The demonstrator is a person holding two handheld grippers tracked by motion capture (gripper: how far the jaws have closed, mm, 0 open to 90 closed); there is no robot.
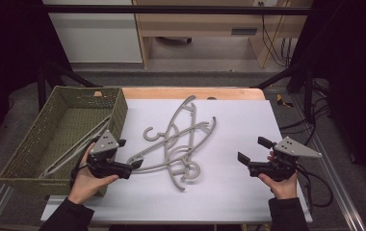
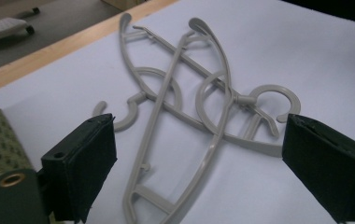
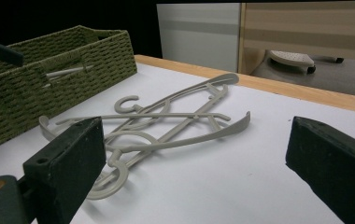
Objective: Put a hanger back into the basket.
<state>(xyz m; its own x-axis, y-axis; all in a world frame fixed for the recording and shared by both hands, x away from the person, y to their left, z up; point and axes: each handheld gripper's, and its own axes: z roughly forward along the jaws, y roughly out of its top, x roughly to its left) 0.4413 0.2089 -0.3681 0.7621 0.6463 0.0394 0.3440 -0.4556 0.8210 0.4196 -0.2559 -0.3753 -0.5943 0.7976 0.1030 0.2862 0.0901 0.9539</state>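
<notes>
While both hand-held grippers sit low at the near edge of the white table sheet (image 1: 248, 192), the work in hand looks like clearing grey plastic hangers into the basket, one at a time. Left gripper (image 1: 137, 164): jaws spread wide, nothing pinched; in the left gripper view the end of a hanger lies on the sheet between and just ahead of the black pads (image 2: 84, 163), not touched by them. Right gripper (image 1: 252, 149): jaws also wide apart, empty, hovering well right of the pile. Pile of grey plastic hangers (image 1: 176, 142) lies mid-table, three or so crossed and interlocked, thin curved arms, round open hooks pointing different ways; one hook (image 2: 271, 100) sits under a neighbour's arm. Judgement: step is the reach for the next hanger; the next move calls for closing on the nearest arm end and lifting it so that it slips free of the tangle rather than dragging the others. Farther left, the olive-green woven rectangular basket (image 1: 119, 108) stands touching the sheet's edge, one grey hanger (image 1: 82, 144) already lying inside.
</notes>
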